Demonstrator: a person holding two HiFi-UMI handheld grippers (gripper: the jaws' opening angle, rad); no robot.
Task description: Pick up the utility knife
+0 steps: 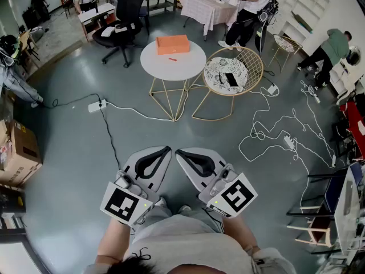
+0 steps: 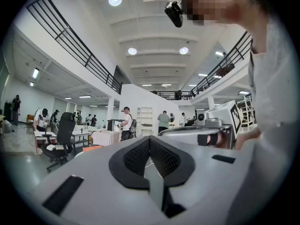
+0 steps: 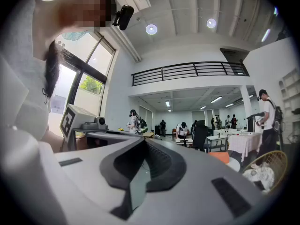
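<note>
Grey floor runs ahead to a round white bench (image 1: 191,67); on it, a small orange utility knife (image 1: 173,59) lies crosswise before an orange box (image 1: 173,44). We hold the left tool (image 1: 168,149) and right tool (image 1: 178,152) pressed together, empty, well short, equally near.

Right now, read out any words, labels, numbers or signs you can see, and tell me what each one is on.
No text can be read in any view.
Left marker cube: a black-and-white square pattern, no words.
Right marker cube: the same.
Cardboard box: any print is too small to read.
Orange box: no print shows.
</note>
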